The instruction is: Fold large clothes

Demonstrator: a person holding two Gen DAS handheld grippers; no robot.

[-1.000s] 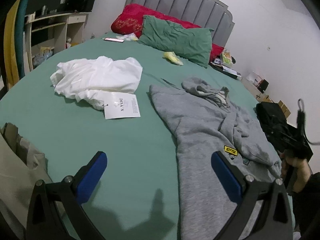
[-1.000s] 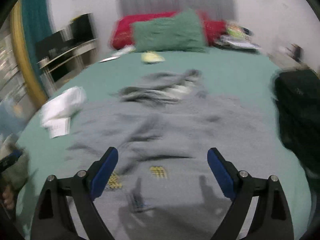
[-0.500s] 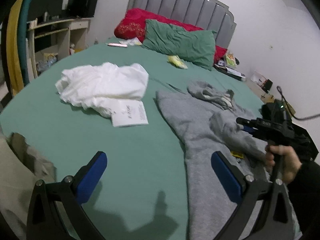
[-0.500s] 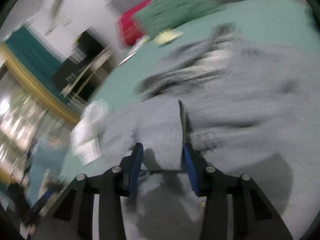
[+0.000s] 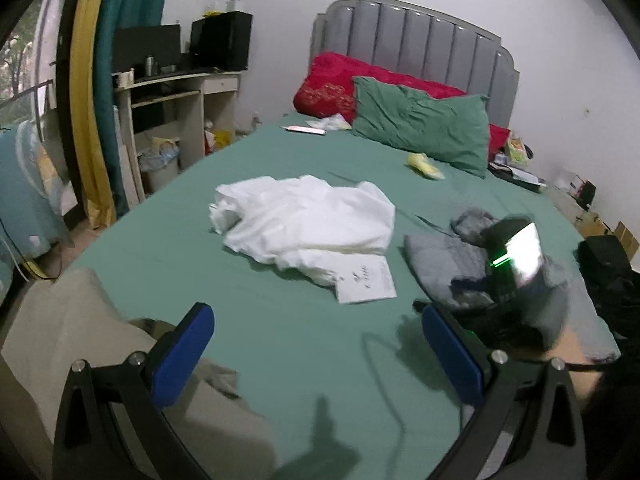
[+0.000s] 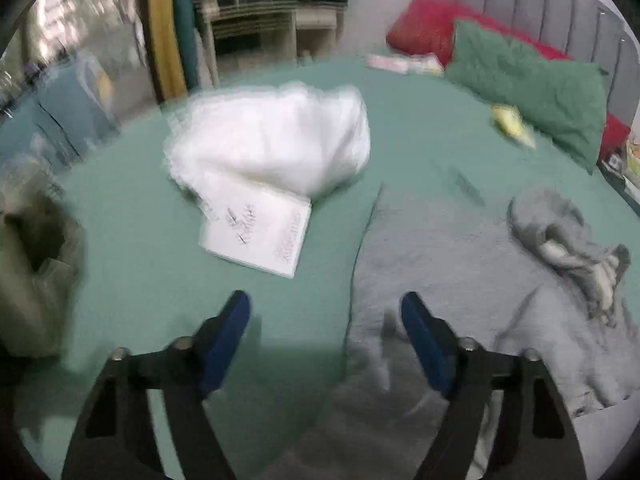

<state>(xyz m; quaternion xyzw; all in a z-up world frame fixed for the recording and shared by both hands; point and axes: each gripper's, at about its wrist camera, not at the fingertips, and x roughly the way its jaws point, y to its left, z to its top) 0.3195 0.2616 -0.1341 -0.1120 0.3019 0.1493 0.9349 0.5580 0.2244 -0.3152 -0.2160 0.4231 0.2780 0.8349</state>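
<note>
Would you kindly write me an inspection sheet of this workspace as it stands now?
Surface: bed with green sheet, mostly smooth.
Job's things: grey hoodie spread on the sheet, hood bunched toward the pillows; white garment crumpled, with a paper tag by its near edge.
Clutter: green pillow, red pillow, small yellow item, beige fabric at the near left edge, black bag at the right edge.
Grippers: left gripper open over bare sheet; right gripper open, empty, over the hoodie's left edge.
Cables: thin dark cable loops across the sheet.
Surroundings: grey headboard, desk with shelves, yellow and teal curtains.
</note>
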